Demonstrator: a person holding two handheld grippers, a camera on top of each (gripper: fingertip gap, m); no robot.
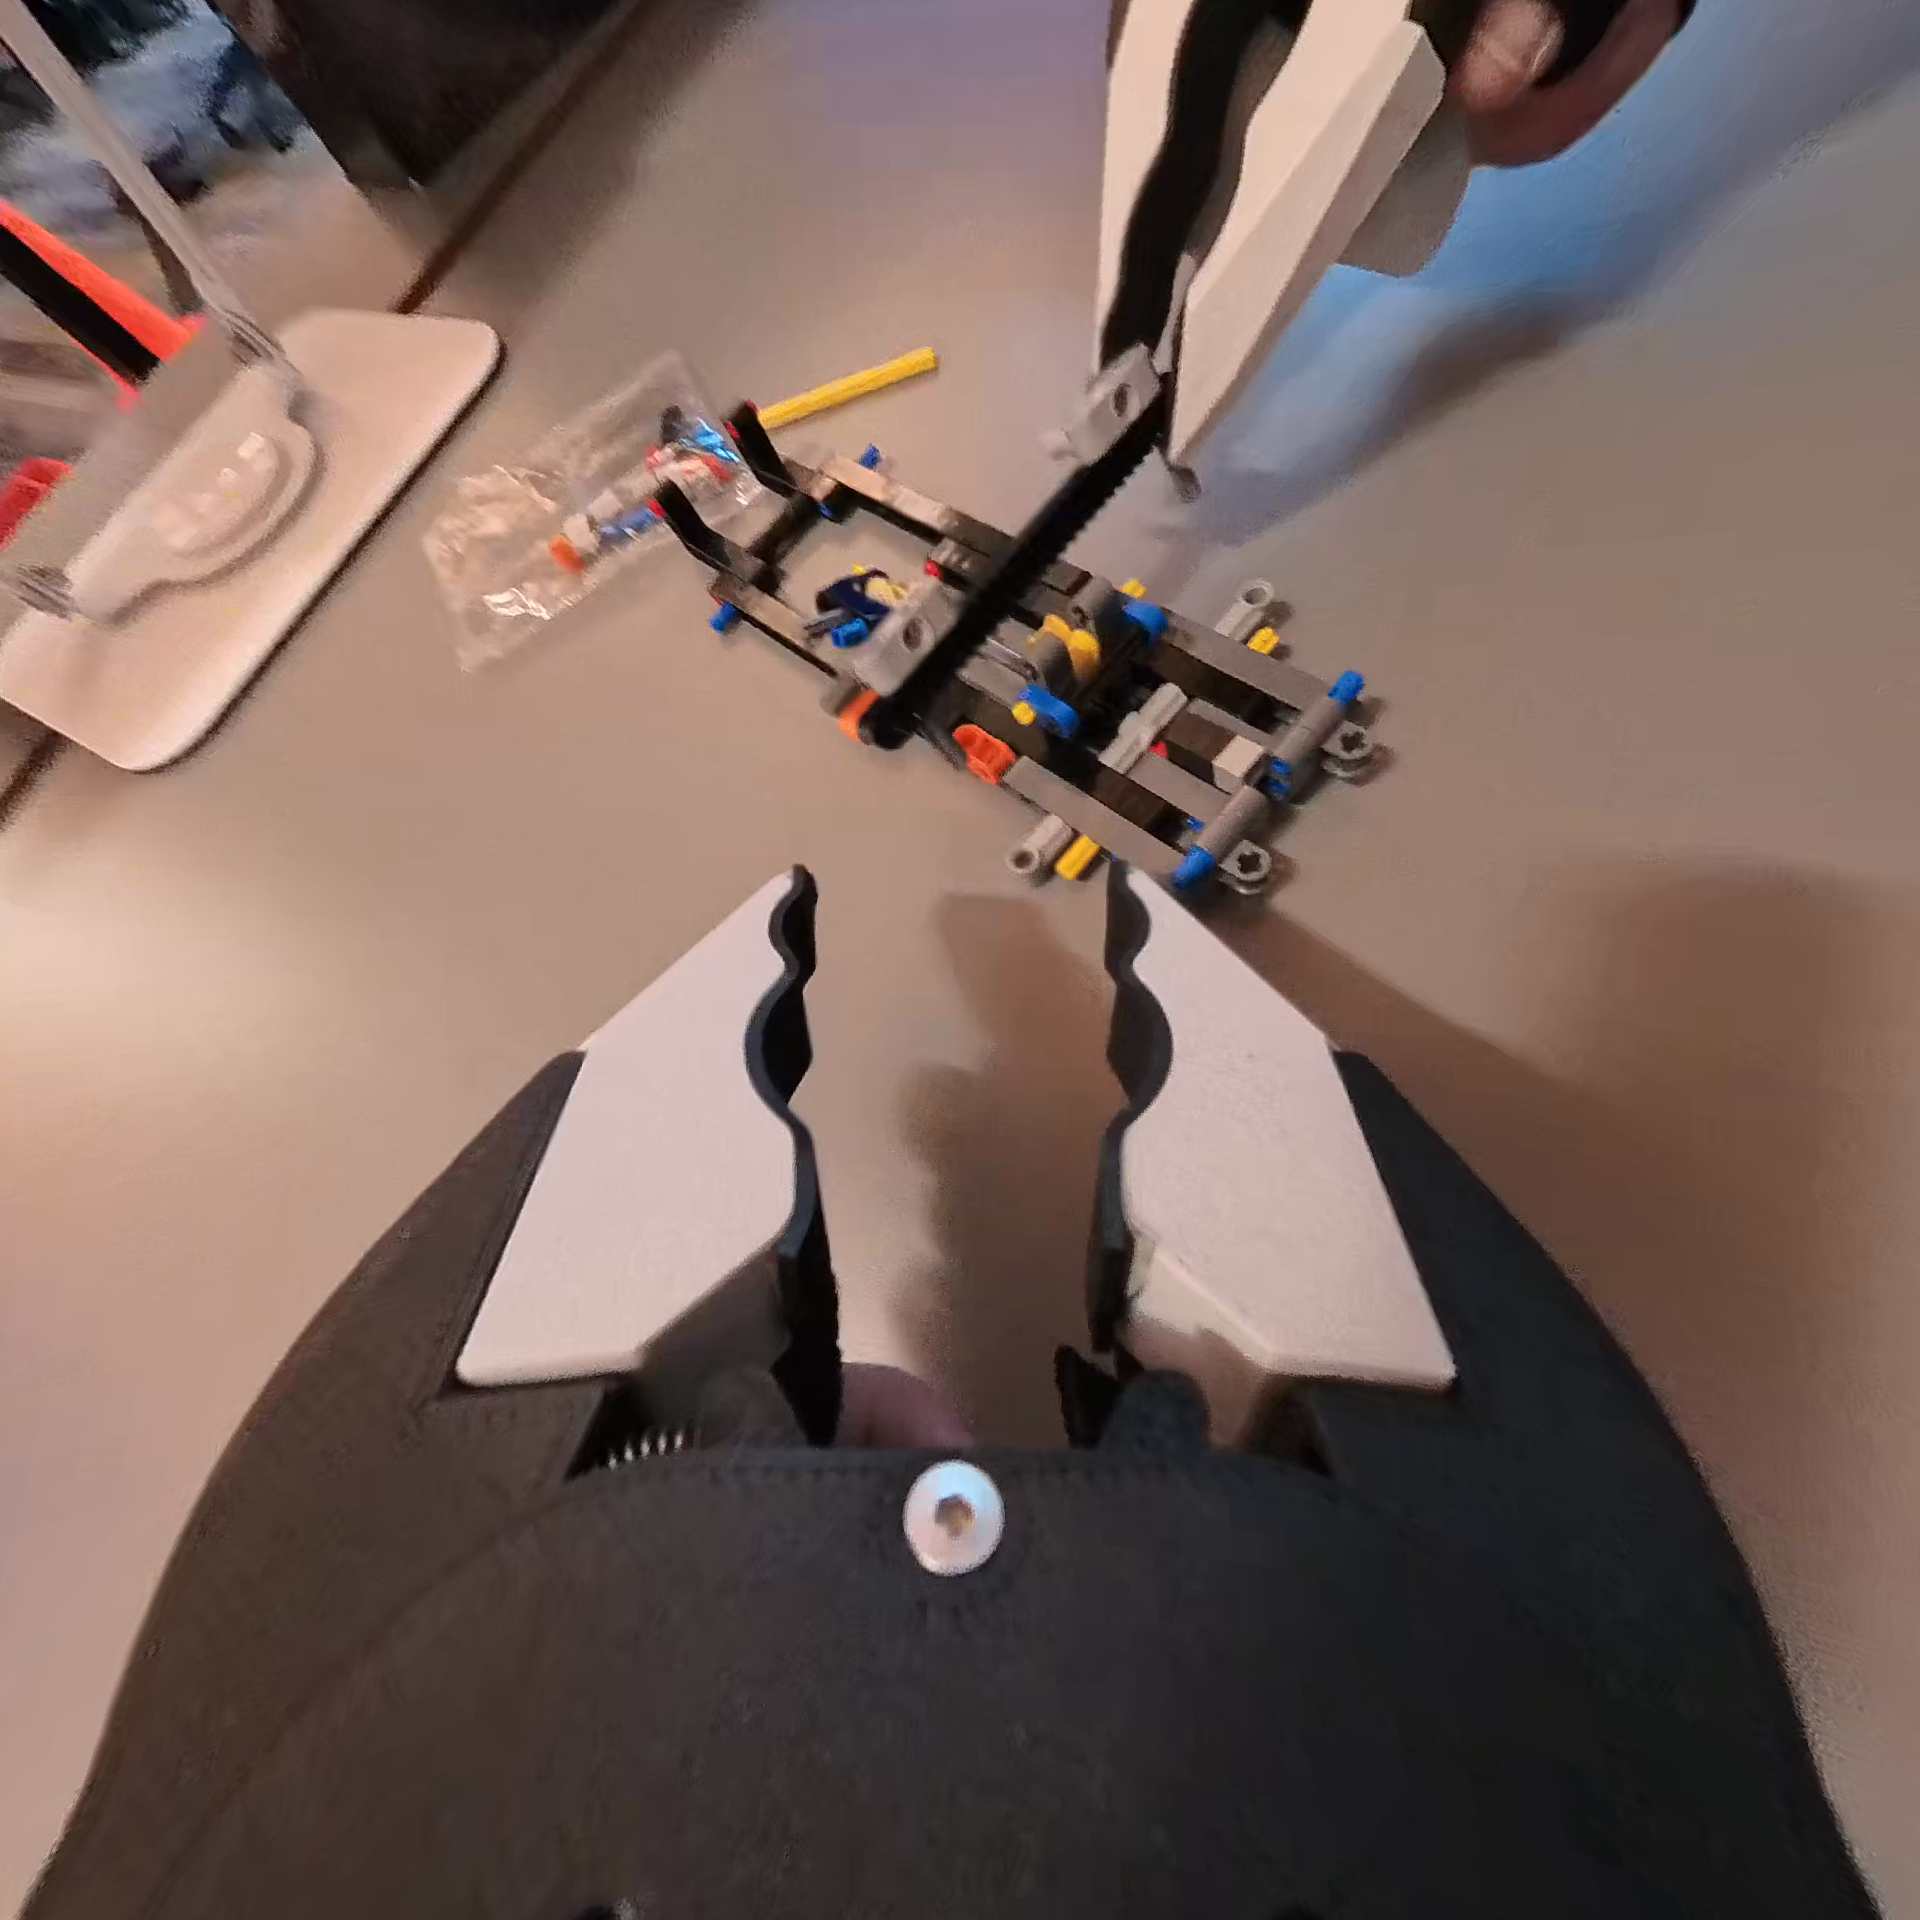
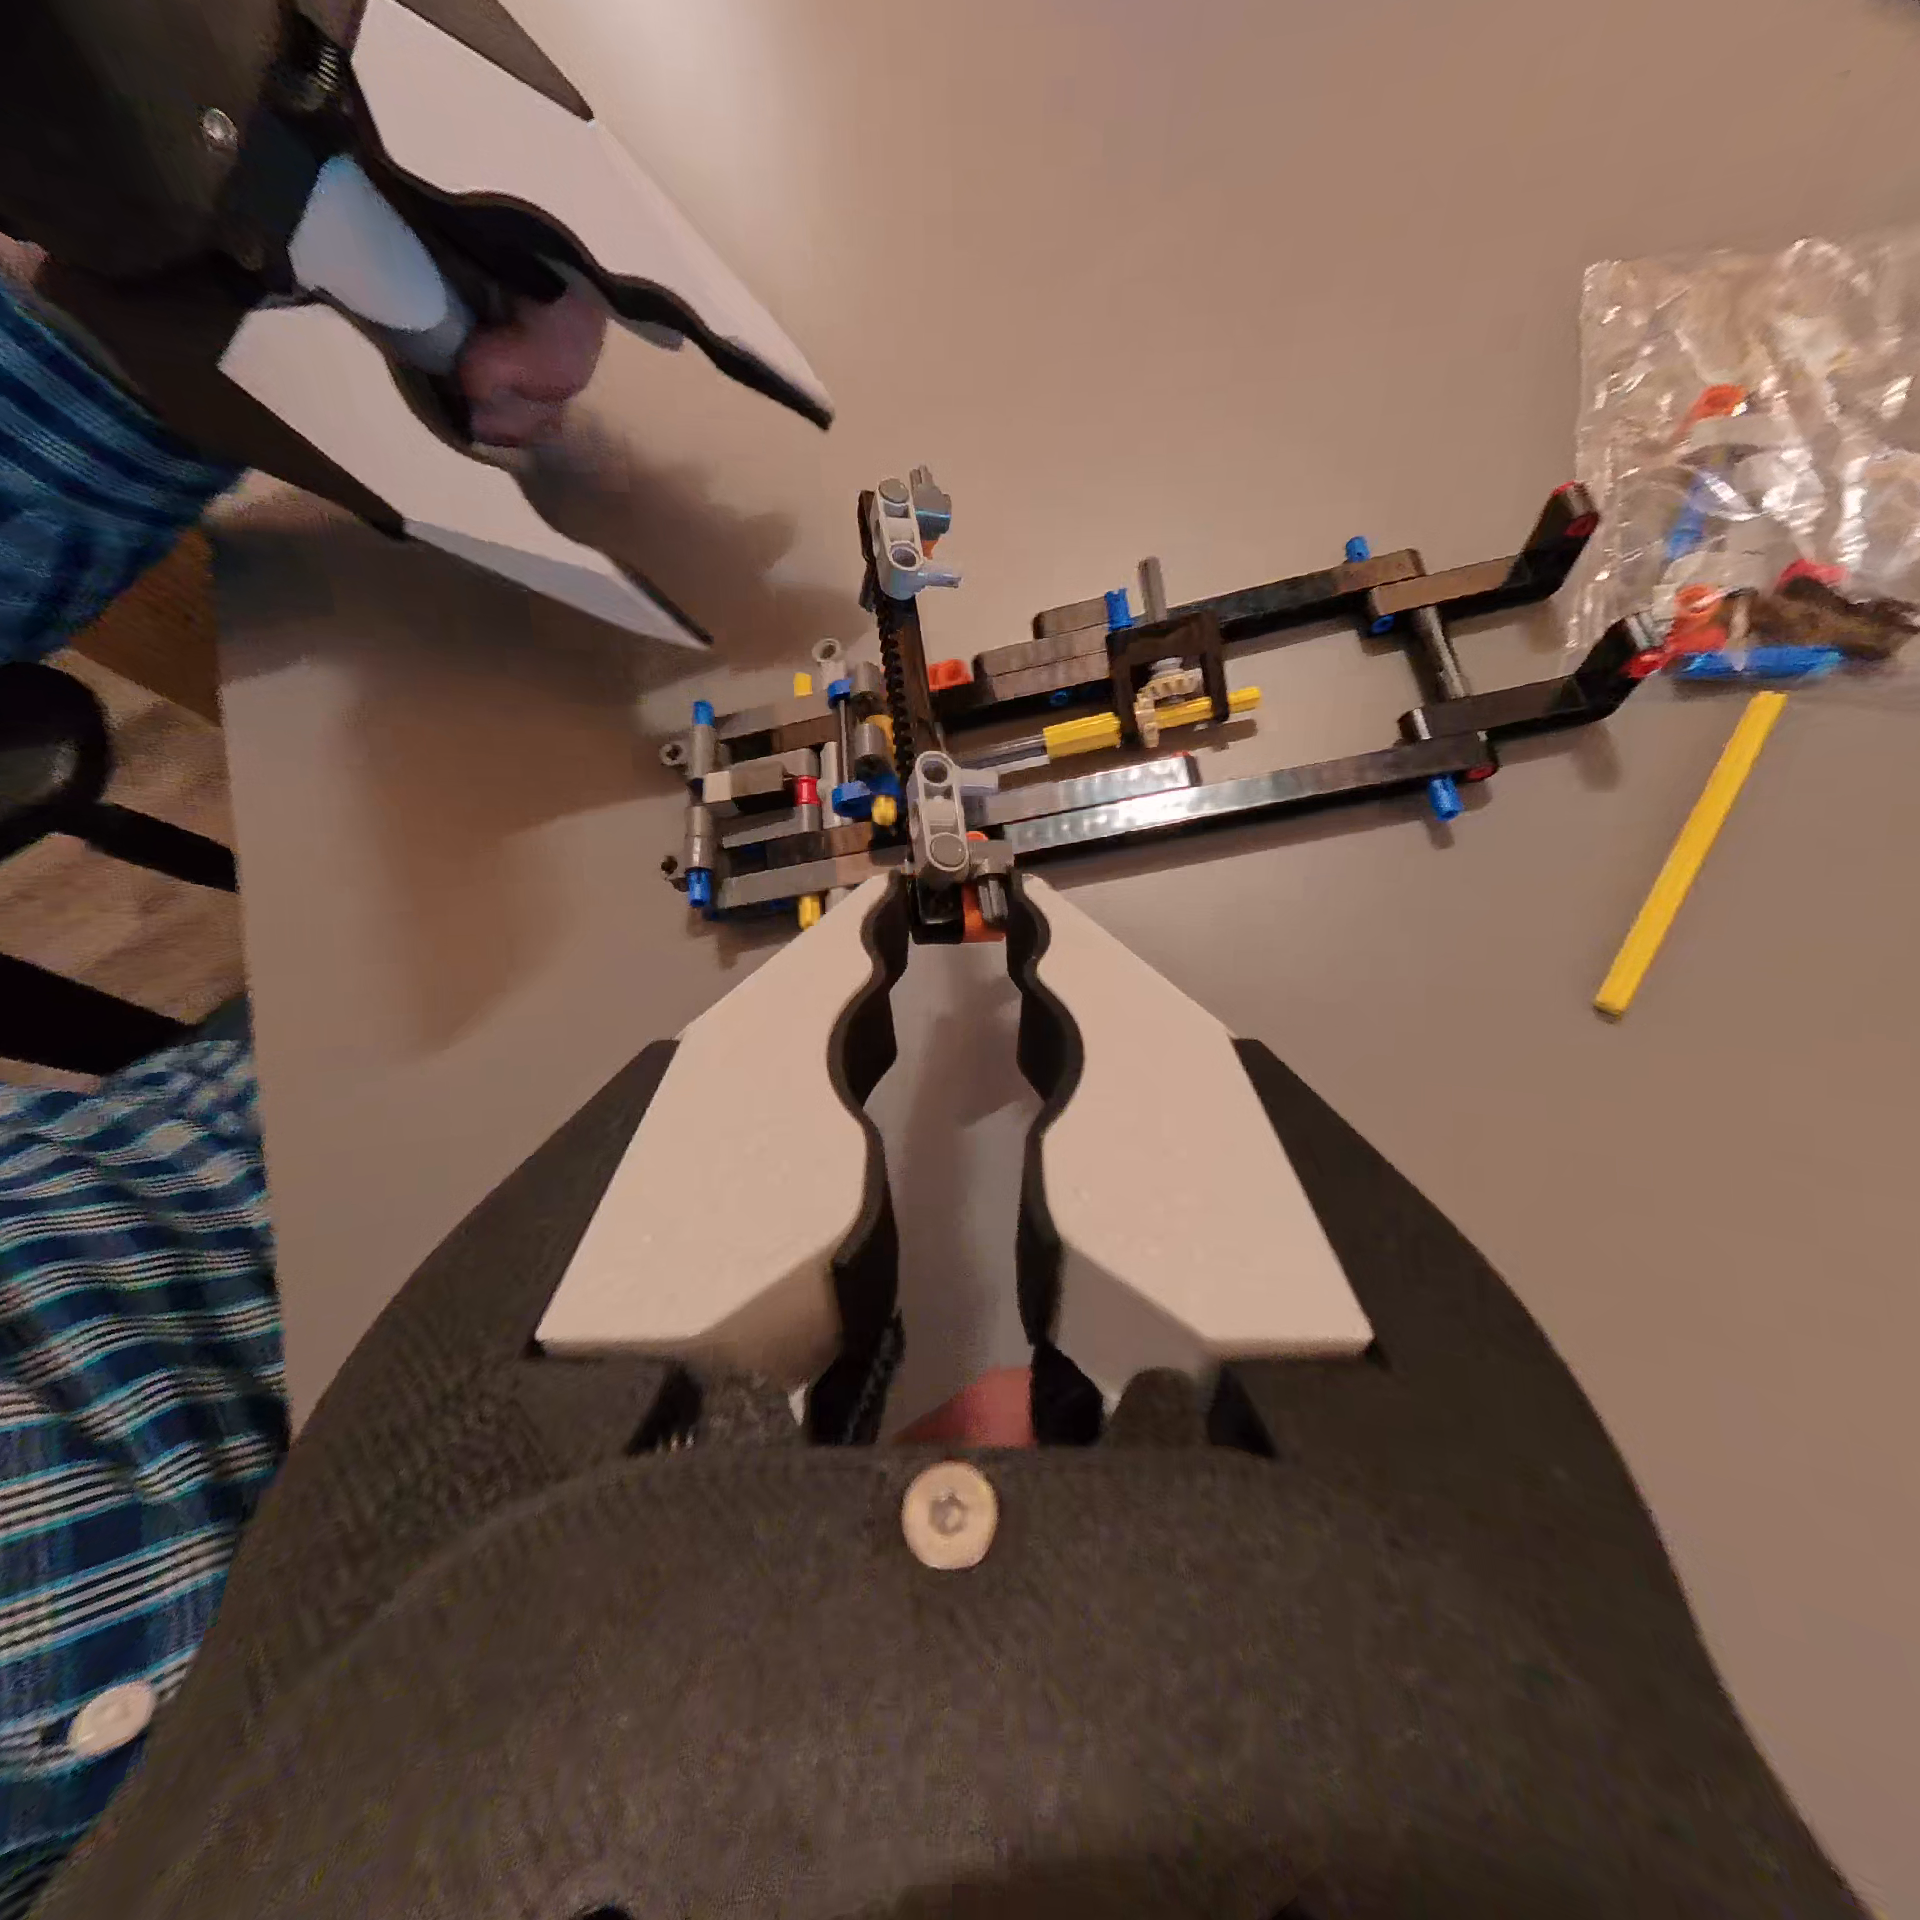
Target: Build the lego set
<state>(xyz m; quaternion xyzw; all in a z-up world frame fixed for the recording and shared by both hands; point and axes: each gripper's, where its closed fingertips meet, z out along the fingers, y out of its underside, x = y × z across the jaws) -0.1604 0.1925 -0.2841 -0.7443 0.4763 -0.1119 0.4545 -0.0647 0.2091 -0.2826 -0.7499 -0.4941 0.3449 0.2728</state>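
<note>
Your right gripper (image 2: 951, 904) clenches the black toothed rack piece (image 2: 902, 665) at frame centre, above the chassis (image 2: 1195, 800); your left gripper (image 1: 961, 894) gapes empty below it.

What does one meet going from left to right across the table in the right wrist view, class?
Left gripper → lego frame → loose yellow axle → clear bag of parts.

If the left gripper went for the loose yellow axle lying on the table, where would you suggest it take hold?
Grip the yellow axle mid-length, from above, with fingers across its thin width. It lies flat with bare table along both long sides.
</note>
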